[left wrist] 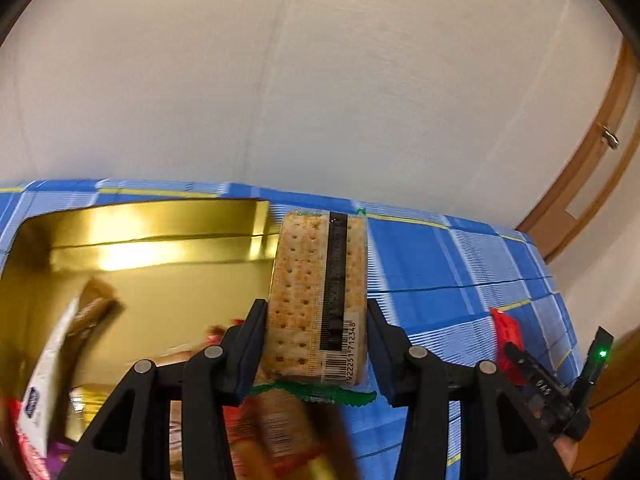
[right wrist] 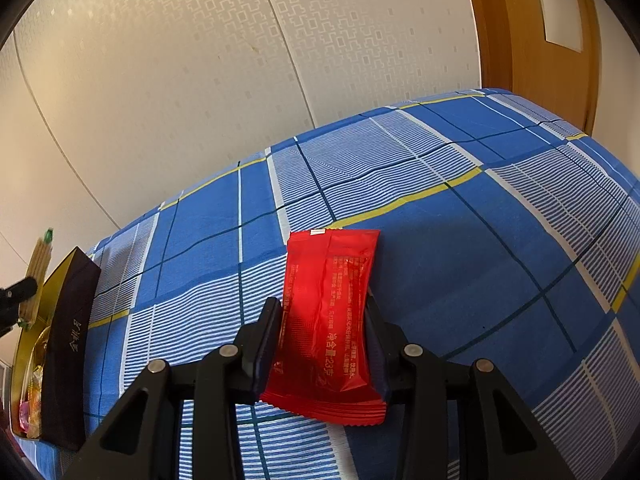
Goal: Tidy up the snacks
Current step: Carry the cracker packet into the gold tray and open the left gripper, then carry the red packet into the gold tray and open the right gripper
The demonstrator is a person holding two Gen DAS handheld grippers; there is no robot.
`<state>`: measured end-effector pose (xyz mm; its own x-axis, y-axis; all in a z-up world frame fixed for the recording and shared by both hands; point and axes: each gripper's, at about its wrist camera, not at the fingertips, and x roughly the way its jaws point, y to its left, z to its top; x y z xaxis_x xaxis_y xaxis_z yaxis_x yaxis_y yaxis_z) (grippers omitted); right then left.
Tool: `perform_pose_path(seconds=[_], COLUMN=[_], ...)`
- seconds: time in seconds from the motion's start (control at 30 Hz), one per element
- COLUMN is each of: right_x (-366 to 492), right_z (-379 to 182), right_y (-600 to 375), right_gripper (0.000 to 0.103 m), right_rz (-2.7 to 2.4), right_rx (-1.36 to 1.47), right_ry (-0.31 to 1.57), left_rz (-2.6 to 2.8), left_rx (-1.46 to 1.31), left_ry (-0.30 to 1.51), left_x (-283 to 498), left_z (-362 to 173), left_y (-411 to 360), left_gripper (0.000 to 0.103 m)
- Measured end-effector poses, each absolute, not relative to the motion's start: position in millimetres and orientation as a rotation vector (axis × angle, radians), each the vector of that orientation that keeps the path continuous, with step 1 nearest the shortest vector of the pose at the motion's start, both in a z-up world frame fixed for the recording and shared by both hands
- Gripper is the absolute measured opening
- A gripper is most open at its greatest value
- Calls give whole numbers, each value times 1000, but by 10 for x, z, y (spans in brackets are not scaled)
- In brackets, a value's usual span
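1. Between the fingers of the left gripper (left wrist: 316,336) a clear pack of crackers (left wrist: 318,300) stood pinched upright, above the right edge of the gold box (left wrist: 160,240)
2. The right gripper (right wrist: 324,340) clamped a red snack packet (right wrist: 328,320) over the blue checked cloth (right wrist: 480,240), with the box well off to its left

Cracker pack (left wrist: 318,300): clear glossy plastic film, green crimped end seals; crackers inside look dry, matt, pitted. Red snack packet (right wrist: 326,324): glossy foil-like plastic, wrinkled, serrated end seal. Box (left wrist: 160,248): interior mirror-bright gold, reflective; outer wall dark, matt, card-like. Tablecloth (right wrist: 460,220): woven cloth, matt, fine ribbed stripes. Gripper fingers (left wrist: 256,344): matt black plastic, metal pivot pins. Wall (right wrist: 200,80): embossed wallpaper. Door frame (right wrist: 532,60): smooth varnished wood.
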<state>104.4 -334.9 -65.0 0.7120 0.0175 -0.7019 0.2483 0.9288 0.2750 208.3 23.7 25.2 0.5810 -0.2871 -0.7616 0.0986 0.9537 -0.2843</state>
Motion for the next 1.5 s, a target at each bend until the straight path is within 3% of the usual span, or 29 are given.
perform_pose_path(seconds=[0.47, 0.83, 1.5], right_x=[1040, 1043, 1016], right_z=[-653, -649, -589], right_y=[-3351, -3349, -3277], right_gripper=[42, 42, 40], right_rz=[-133, -134, -116], right_rx=[362, 361, 325], right_ry=[772, 771, 733], left_rz=[-71, -33, 18], left_rx=[-252, -260, -258], left_ry=[1021, 1108, 1051], left_x=[2096, 2188, 1834], left_z=[-39, -280, -134], left_y=[1111, 1315, 1395], left_gripper=[48, 48, 48])
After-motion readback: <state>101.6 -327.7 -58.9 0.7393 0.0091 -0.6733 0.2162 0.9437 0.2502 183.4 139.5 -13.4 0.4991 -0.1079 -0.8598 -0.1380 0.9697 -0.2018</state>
